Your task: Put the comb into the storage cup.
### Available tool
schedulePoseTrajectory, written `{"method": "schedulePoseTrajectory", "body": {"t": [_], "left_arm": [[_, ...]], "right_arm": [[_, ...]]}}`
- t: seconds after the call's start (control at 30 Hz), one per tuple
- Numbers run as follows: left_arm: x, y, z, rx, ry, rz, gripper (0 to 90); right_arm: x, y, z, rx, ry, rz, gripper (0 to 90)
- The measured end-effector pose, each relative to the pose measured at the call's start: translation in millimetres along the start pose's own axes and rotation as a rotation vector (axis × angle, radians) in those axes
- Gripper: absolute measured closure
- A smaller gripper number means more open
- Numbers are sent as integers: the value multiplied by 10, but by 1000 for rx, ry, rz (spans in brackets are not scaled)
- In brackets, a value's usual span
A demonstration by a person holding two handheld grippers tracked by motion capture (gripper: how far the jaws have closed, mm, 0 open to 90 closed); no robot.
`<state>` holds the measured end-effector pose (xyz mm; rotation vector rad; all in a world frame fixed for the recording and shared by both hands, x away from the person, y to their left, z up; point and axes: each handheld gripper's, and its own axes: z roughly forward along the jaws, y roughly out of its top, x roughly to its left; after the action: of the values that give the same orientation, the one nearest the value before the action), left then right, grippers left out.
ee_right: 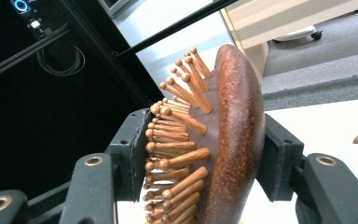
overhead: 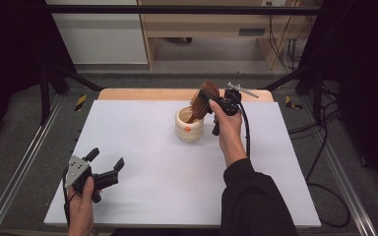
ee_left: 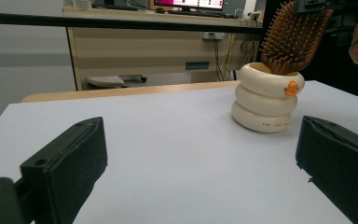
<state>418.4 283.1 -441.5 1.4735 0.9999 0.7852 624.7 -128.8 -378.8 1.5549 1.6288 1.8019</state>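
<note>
Right gripper [overhead: 215, 104] clamps hairbrush [overhead: 203, 101], handle in cup [overhead: 189, 125] near desk's [overhead: 142, 147] far edge; left gripper [overhead: 106, 166] open at near-left corner.

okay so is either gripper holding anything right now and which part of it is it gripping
The right gripper clamps the brown wooden paddle hairbrush by its head, one jaw on the pins, the other on the back. Its handle sits in the cream ringed cup. The left gripper is open, holding nothing.

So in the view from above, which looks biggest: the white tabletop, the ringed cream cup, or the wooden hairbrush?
1. White tabletop, by far the largest.
2. Ringed cream cup.
3. Wooden hairbrush, but only its head shows above the cup, so it looks about the same size; that order is unsure.
</note>
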Motion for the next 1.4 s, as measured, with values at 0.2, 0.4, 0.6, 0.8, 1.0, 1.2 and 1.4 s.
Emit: {"method": "schedulePoseTrajectory", "body": {"t": [0.2,0.4,0.6,0.8,1.0,1.2,1.4], "left_arm": [[-1,0,-1,0,0,0,21],[1,1,-2,0,0,0,21],[4,0,-2,-1,1,-2,21],[4,0,-2,0,1,-2,21],[7,1,-3,0,2,-3,21],[8,1,-4,-1,3,-3,21],[7,0,-1,0,3,-1,21]], "right_arm": [[11,6,-2,5,9,12,386],[16,0,6,12,10,6,326],[19,0,3,19,21,4,276],[31,0,5,30,11,-5,205],[23,10,-11,37,-8,-5,149],[40,33,-50,49,-12,-9,113],[58,62,-103,49,-23,-37,87]]}}
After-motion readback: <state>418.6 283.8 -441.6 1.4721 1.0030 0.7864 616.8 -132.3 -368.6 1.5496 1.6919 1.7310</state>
